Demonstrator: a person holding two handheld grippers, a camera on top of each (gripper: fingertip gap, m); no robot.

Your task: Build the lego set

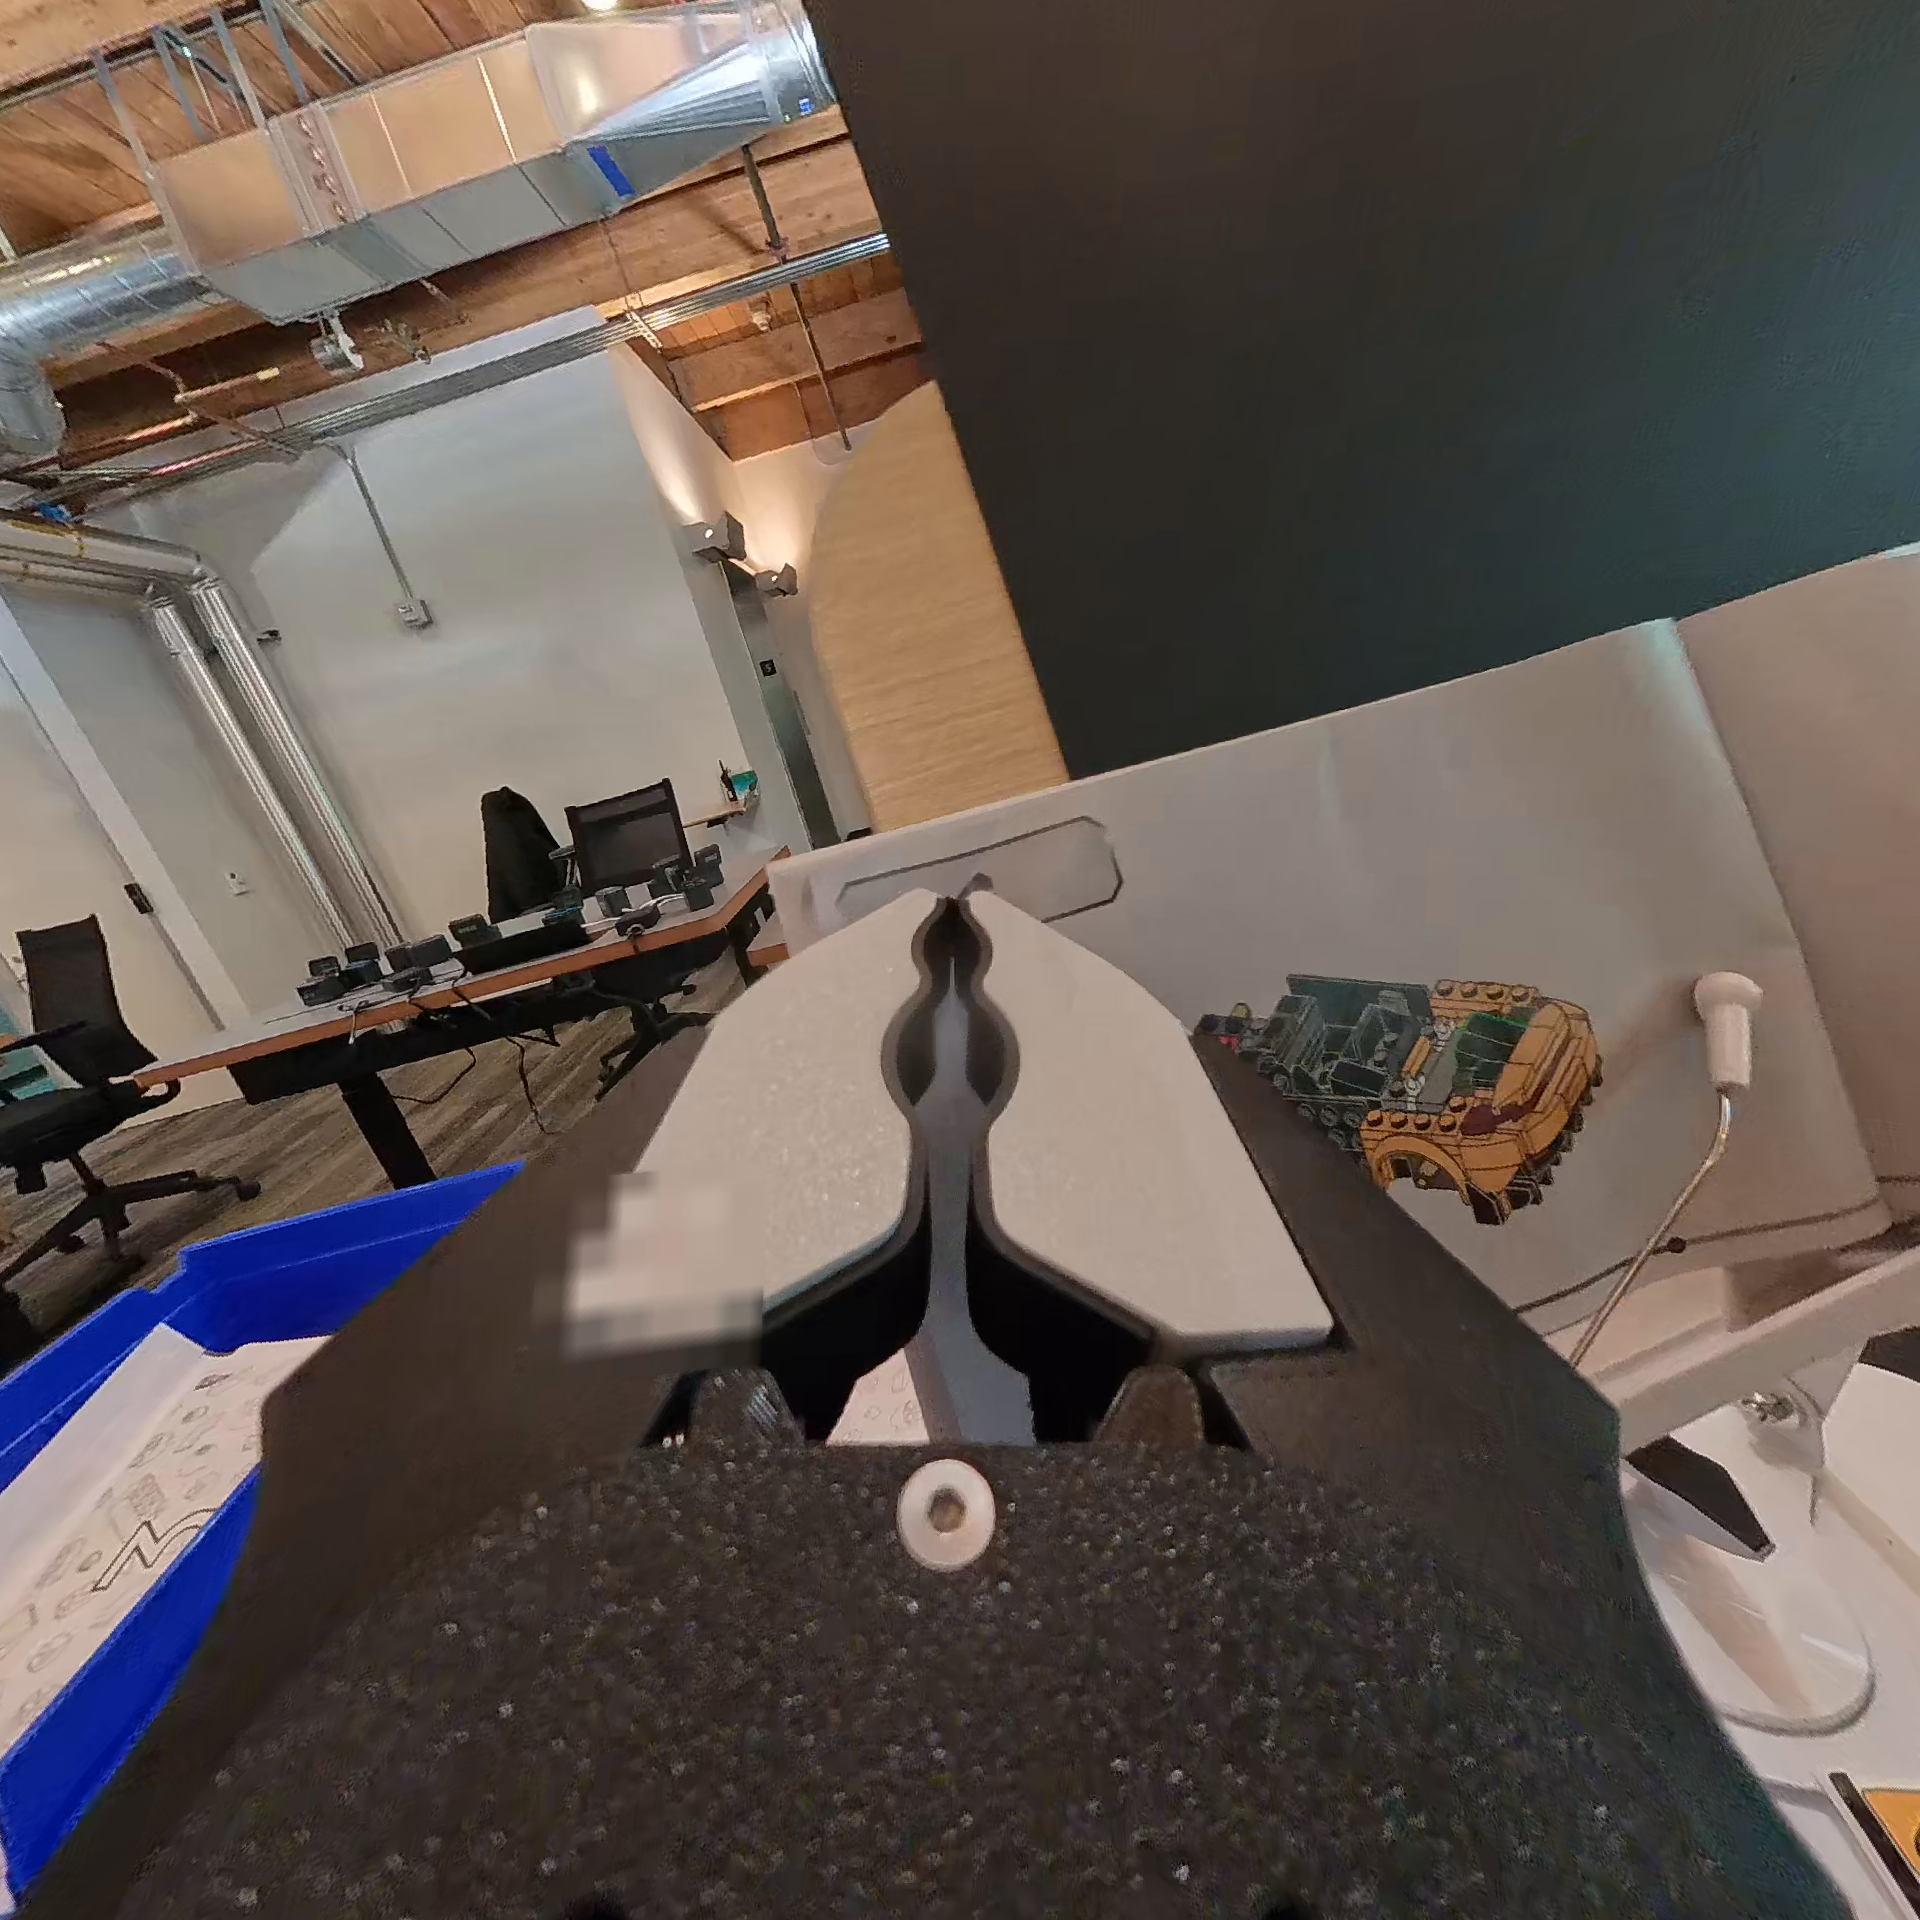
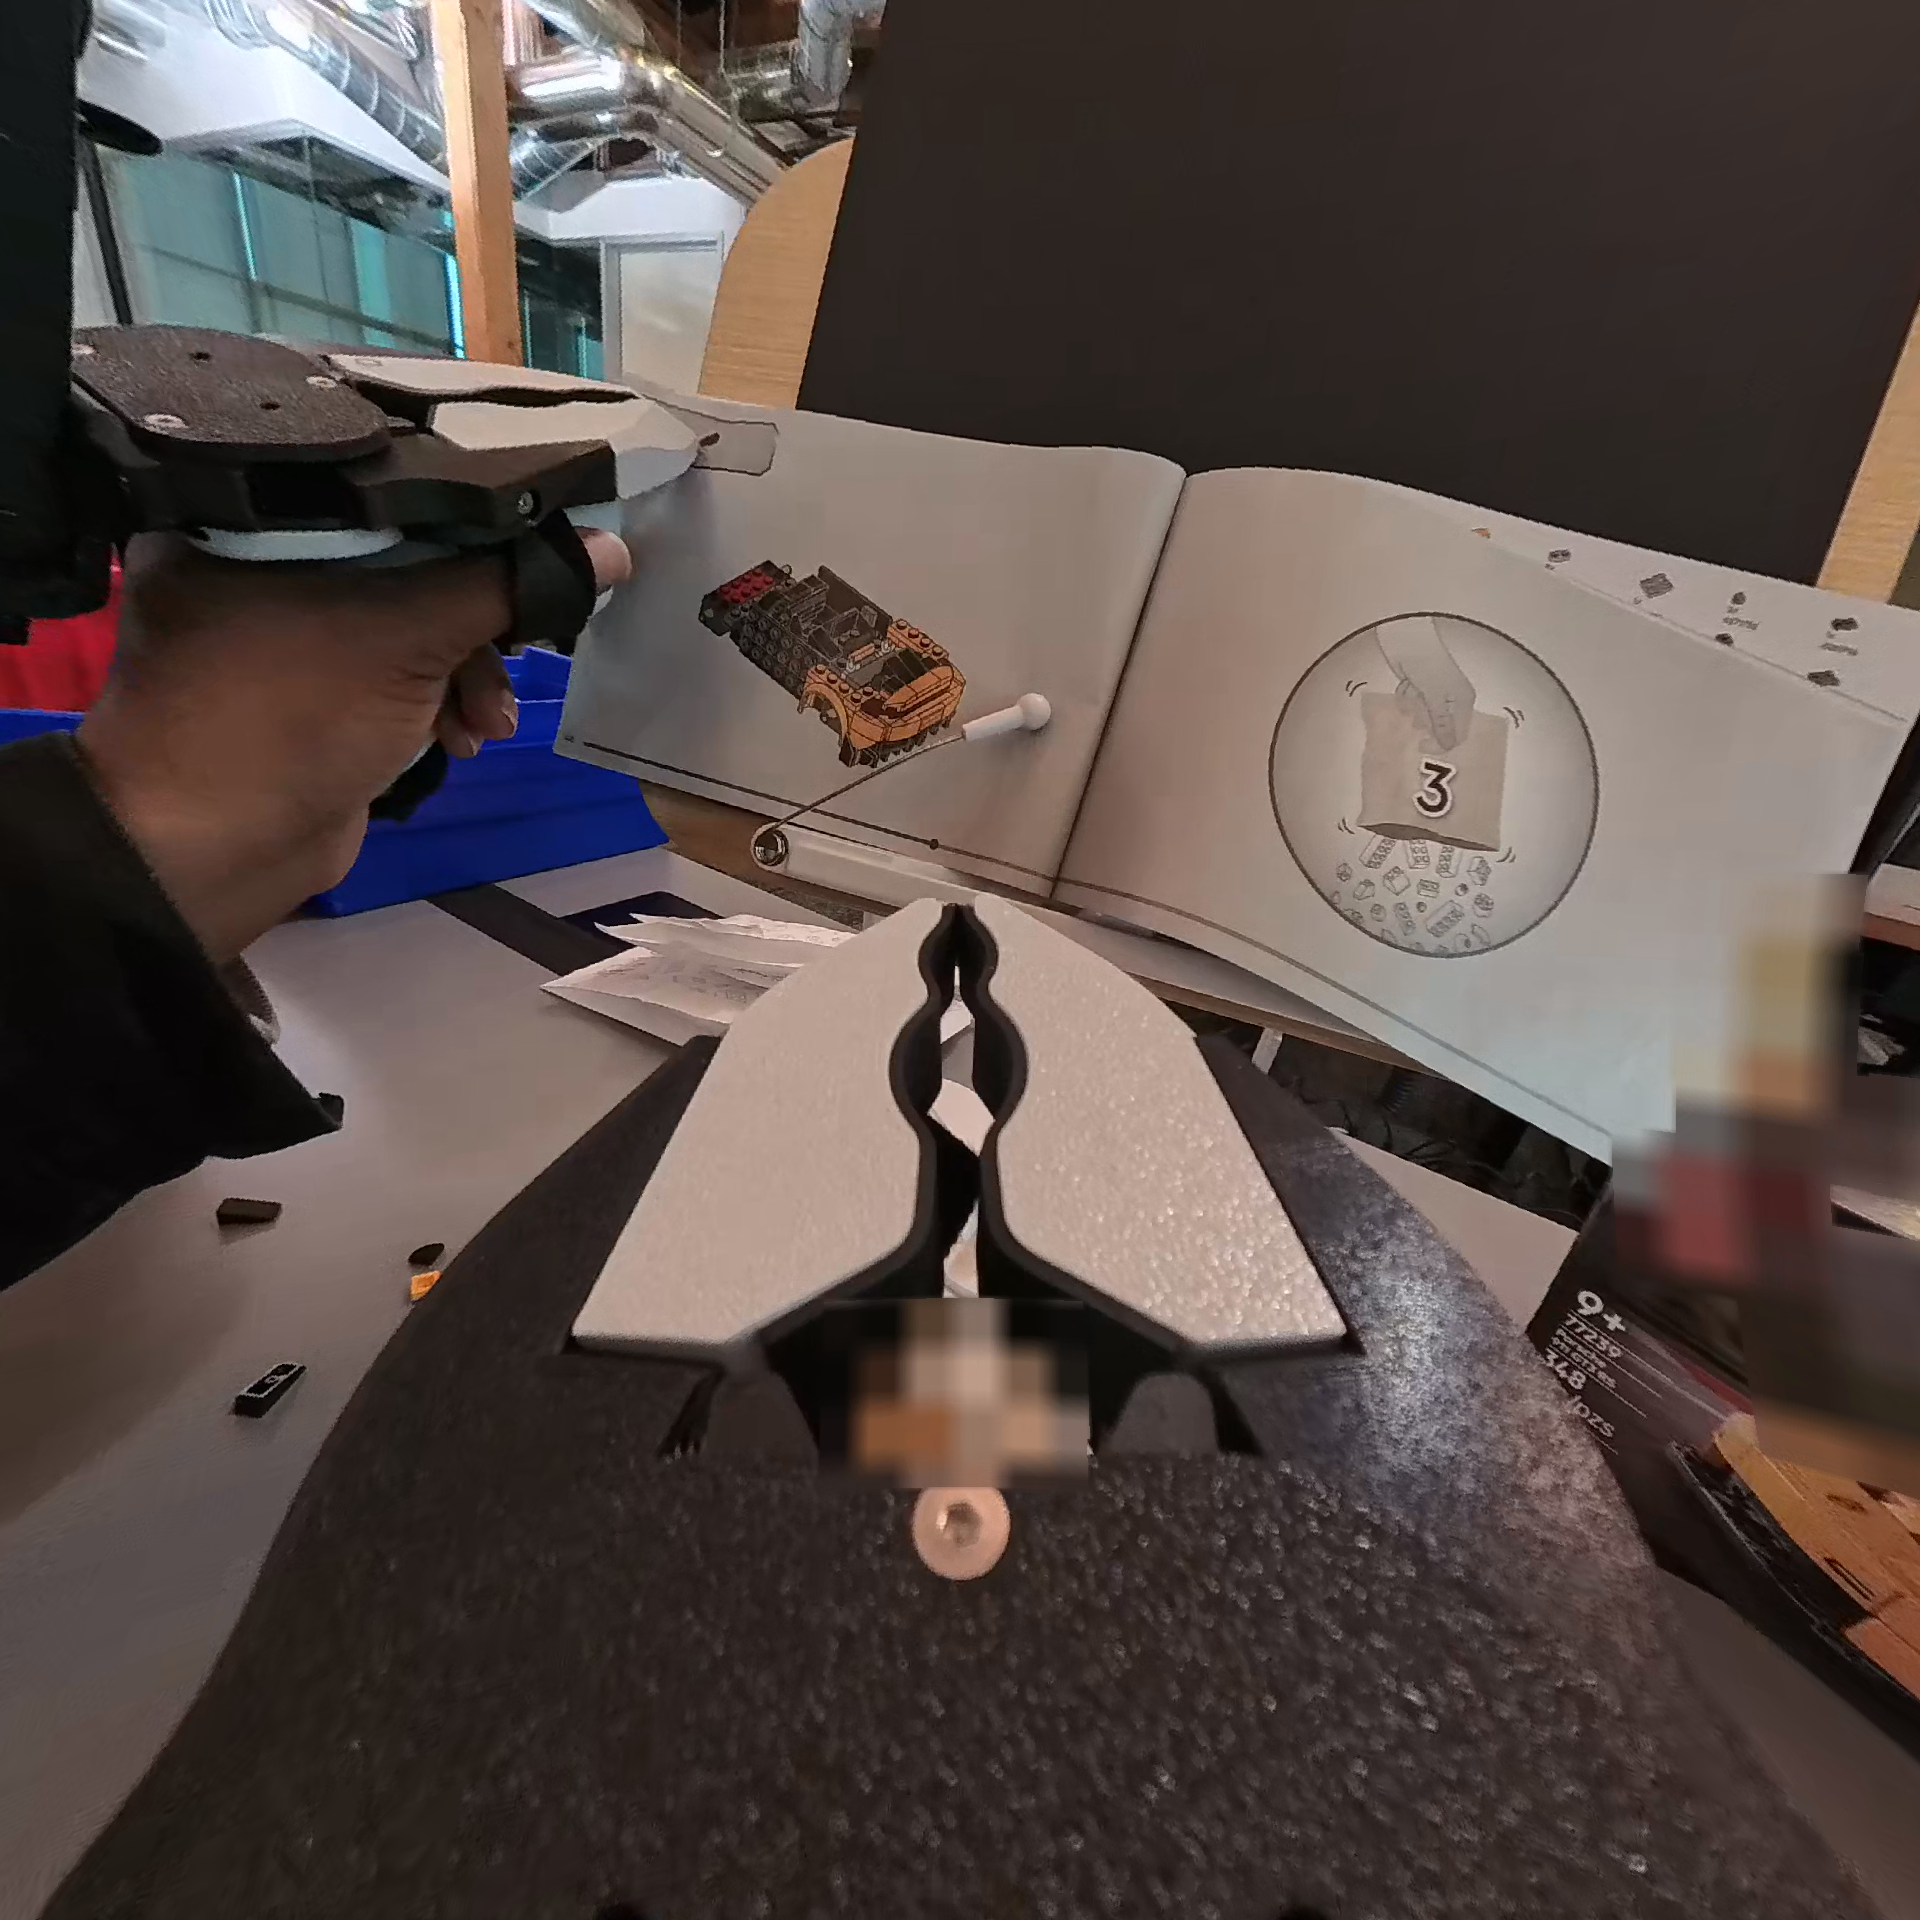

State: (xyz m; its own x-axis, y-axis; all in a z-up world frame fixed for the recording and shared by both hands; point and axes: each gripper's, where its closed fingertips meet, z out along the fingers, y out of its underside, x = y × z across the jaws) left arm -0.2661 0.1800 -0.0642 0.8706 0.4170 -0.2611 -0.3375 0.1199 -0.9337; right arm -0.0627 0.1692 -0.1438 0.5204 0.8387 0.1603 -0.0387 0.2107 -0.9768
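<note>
The instruction booklet (image 2: 1143,665) stands open on a stand at the centre of the right wrist view, propped upright, likely so its pages face the person; a wire page holder (image 2: 1003,717) with a white tip presses the left page flat. The left gripper (image 2: 717,442), at the upper left of that frame and held by a hand (image 2: 312,707), has its tips pressed together on the top corner of the left page, apparently to turn or steady it. The right gripper (image 2: 958,914) has its tips pressed together on nothing, hanging above the bench (image 2: 436,1039).

Only the right wrist view shows the right-hand page with its bag drawing, the loose Lego pieces (image 2: 249,1210) at the lower left, folded paper sheets (image 2: 707,966), and the dark set box (image 2: 1621,1434) at the lower right. The left wrist view alone shows a printed sheet lying in the blue bin (image 1: 343,1236) at its lower left.
</note>
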